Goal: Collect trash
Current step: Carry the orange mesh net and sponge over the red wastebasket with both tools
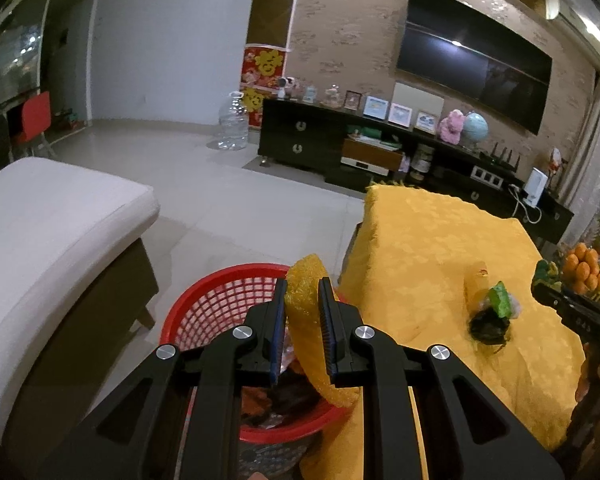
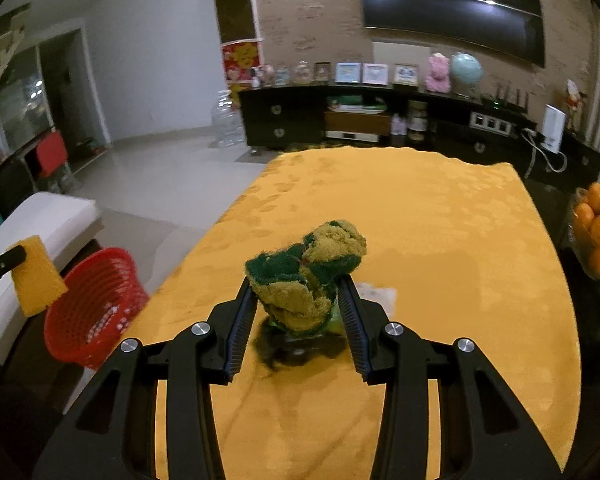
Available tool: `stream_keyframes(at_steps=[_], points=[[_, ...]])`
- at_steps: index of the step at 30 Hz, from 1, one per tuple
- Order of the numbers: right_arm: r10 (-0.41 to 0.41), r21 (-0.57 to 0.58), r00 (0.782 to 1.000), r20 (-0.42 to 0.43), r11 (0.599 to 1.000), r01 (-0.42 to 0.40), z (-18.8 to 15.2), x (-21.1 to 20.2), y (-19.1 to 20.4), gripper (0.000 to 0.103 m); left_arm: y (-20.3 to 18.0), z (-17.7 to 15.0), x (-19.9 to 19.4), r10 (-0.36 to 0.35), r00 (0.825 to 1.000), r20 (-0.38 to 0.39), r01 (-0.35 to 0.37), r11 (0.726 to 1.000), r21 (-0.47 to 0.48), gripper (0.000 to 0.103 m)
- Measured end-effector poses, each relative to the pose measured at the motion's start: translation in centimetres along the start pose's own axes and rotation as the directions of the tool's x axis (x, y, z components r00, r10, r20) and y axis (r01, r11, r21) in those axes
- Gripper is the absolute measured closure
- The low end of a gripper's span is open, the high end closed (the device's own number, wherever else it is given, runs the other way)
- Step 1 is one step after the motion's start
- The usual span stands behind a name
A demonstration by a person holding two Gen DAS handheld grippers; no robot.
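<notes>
My left gripper (image 1: 303,288) is shut on a yellow foam sheet (image 1: 306,320) and holds it over the red mesh basket (image 1: 220,300), which has some trash inside. The foam sheet (image 2: 36,280) and the basket (image 2: 96,308) also show in the right wrist view at the left. My right gripper (image 2: 298,284) is shut on a worn green and yellow scouring sponge (image 2: 308,276), held just above the yellow tablecloth (image 2: 440,220). A dark crumpled wrapper with a green piece (image 1: 492,316) lies on the cloth, partly hidden under the sponge in the right wrist view.
A white cushioned bench (image 1: 40,240) stands left of the basket. A bowl of oranges (image 2: 598,224) sits at the table's right edge. A black TV cabinet (image 1: 380,152) with frames and toys lines the far wall. Tiled floor lies between.
</notes>
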State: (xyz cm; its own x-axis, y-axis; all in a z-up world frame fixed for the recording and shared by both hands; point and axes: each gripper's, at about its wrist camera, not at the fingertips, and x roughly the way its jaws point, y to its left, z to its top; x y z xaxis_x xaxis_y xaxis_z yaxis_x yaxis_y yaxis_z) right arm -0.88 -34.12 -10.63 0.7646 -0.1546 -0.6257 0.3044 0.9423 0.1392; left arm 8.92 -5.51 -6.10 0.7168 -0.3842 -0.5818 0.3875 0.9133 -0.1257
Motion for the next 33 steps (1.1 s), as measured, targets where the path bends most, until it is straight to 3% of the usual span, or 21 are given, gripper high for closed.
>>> stream_keyframes(at_steps=[19,33], points=[[0.138,-0.086,0.988,-0.063,0.986,-0.143,0.1,2.6,8.0,0.062,4.1,-1.5,2.0,0.03,0.998,-0.047,-0.032,0.999,-0.036,0.088],[0.254,-0.188,0.962,-0.095,0.945,-0.268,1.7,4.3,14.6,0.062,4.9,-1.7,3.2,0.011,0.996,-0.093,-0.019,0.996,-0.087,0.088]])
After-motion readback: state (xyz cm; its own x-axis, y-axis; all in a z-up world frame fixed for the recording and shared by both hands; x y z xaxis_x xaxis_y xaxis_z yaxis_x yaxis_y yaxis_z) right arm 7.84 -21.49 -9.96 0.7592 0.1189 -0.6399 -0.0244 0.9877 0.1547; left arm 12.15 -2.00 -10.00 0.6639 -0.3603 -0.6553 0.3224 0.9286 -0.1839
